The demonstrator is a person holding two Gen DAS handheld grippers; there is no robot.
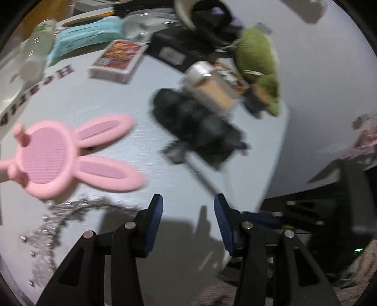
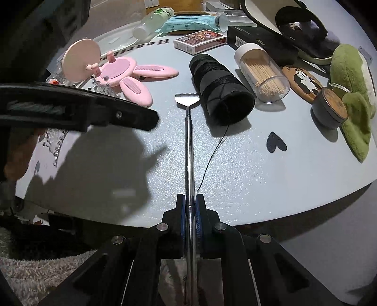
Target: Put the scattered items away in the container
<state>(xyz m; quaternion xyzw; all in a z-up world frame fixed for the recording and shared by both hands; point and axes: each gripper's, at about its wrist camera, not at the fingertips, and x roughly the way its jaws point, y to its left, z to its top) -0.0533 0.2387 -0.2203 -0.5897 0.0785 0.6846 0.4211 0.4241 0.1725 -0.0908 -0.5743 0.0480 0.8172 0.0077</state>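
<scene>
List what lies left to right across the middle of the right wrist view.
Pink bunny stand → metal back scratcher → black thread spool → toothpick jar → round wooden coaster → small round tin → green plush toy.

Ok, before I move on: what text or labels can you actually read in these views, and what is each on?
"Heart...", rest hidden: black lettering on the table.
Green print on the bottle: too blurred.
Card box: unreadable.
Black box label: too small.
Panda coaster: lettering unreadable.
</scene>
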